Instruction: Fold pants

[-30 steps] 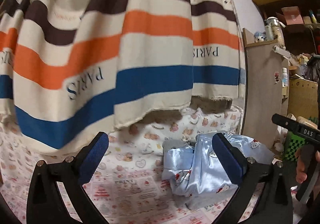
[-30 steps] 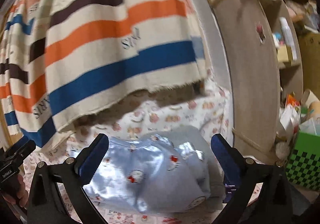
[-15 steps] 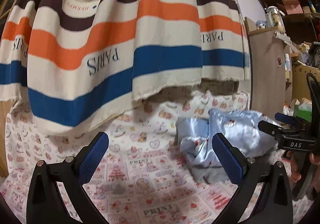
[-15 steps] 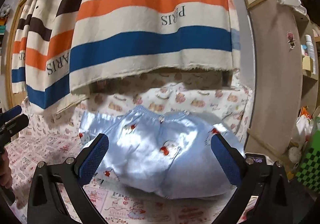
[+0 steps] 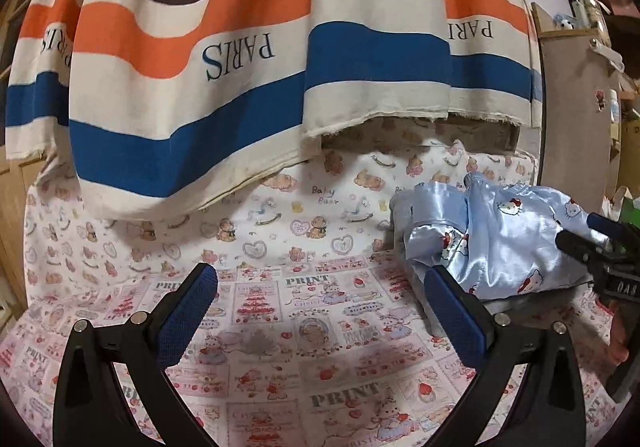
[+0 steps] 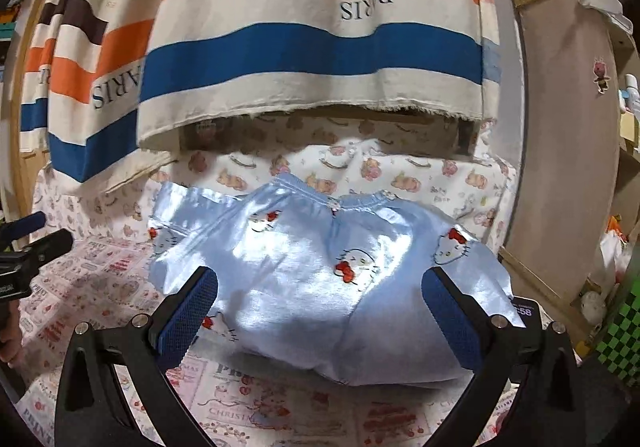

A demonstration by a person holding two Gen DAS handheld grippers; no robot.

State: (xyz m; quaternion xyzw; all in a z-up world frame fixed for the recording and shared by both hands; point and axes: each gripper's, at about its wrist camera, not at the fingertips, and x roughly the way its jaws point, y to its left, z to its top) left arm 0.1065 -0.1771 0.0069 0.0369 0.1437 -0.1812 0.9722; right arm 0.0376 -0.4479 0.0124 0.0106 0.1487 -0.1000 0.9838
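On the printed bedsheet [image 5: 280,327] the pants [image 6: 320,267] lie bunched, waistband away, squarely before my empty, spread right tongs [image 6: 320,315] and off right of my equally spread left tongs [image 5: 320,311].

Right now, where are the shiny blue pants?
The pants lie on the printed sheet, centred ahead of the open right gripper, below the striped cloth.

Glossy satin pants [image 6: 320,279], matt printed cotton sheet [image 5: 280,327], coarse woven striped cloth [image 5: 240,47]
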